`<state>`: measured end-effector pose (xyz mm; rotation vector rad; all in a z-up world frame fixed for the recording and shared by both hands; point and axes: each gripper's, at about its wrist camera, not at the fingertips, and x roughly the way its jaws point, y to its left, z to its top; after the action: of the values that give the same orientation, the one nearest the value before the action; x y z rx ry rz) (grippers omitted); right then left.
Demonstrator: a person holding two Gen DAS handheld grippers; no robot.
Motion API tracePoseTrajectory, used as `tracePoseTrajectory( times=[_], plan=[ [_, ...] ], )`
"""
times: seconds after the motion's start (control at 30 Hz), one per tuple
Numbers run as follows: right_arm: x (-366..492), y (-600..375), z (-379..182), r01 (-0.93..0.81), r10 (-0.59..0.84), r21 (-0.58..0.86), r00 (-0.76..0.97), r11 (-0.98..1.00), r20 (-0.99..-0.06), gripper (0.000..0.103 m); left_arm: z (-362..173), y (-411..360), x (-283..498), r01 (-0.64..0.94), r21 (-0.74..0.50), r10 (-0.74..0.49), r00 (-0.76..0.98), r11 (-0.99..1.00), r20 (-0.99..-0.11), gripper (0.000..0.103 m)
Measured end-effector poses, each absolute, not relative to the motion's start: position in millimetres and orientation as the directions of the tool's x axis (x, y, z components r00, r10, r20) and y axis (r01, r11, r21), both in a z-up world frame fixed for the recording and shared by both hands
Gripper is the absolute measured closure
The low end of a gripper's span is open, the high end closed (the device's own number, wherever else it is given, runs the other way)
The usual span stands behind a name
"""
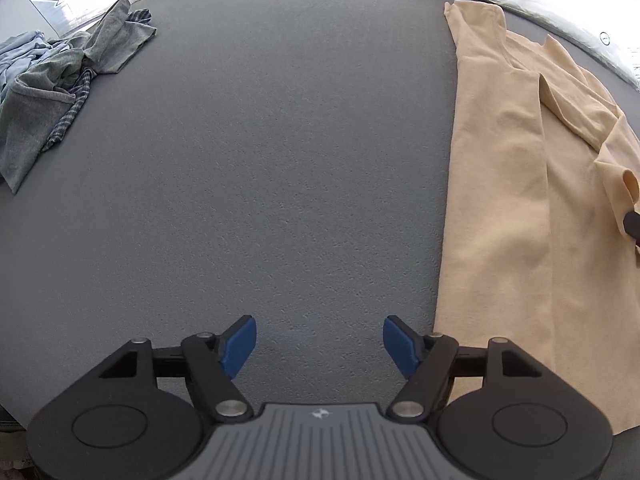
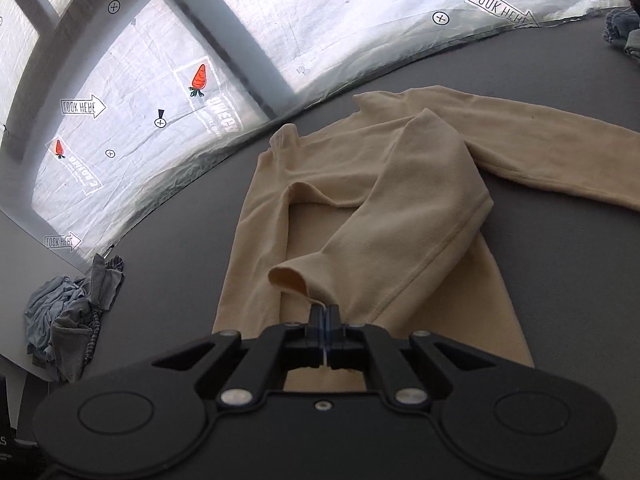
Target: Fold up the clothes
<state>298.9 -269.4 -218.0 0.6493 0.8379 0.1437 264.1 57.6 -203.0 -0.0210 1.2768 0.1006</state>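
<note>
A cream long-sleeved top (image 2: 360, 208) lies spread on the grey table (image 2: 168, 256). One sleeve (image 2: 400, 216) is drawn across its body, and my right gripper (image 2: 325, 314) is shut on that sleeve's cuff, held just above the cloth. The other sleeve (image 2: 540, 148) stretches out to the right. In the left wrist view the same top (image 1: 520, 200) runs down the right side. My left gripper (image 1: 319, 346) hangs open over bare table to the left of the top's edge, nothing between its blue pads (image 1: 240, 346). A dark tip of the right gripper (image 1: 632, 224) shows at the right edge.
A heap of grey, light blue and checked clothes (image 1: 52, 92) lies at the table's far left, also seen as the heap (image 2: 72, 320) in the right wrist view. More blue cloth (image 2: 624, 36) sits at the far right corner. A plastic sheet with printed marks (image 2: 160, 120) rises behind the table.
</note>
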Motion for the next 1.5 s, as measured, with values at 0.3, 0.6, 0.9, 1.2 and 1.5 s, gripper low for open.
tracePoseTrajectory(
  times=[0.3,0.6,0.9,1.2,1.5],
  plan=[
    [277.5,-256.2,-235.2,0.328,0.481,0.801,0.664,0.501,-0.573,0.102,-214.3,77.5,274.1,-0.071,0.012,0.029,0.233,0.997,-0.972,0.031],
    [257.3,-246.4,-232.8,0.345,0.473,0.819,0.686,0.459,-0.553,0.102,-220.0,85.5,278.4,-0.055,0.013,0.025,0.217,0.998,-0.976,0.031],
    [236.1,-231.6,-223.2,0.283,0.491,0.800,0.667,0.529,-0.560,0.102,-221.7,80.9,266.7,-0.015,0.006,0.009,0.216,1.000,-0.976,0.029],
    [218.5,-234.4,-235.2,0.333,0.510,0.813,0.649,0.477,-0.565,0.102,-221.4,79.4,257.1,-0.009,-0.003,-0.001,0.217,1.000,-0.976,0.027],
    [207.8,-230.3,-232.4,0.309,0.523,0.812,0.640,0.495,-0.563,0.102,-221.3,76.6,250.2,-0.009,-0.002,0.000,0.208,1.000,-0.978,0.025]
  ],
)
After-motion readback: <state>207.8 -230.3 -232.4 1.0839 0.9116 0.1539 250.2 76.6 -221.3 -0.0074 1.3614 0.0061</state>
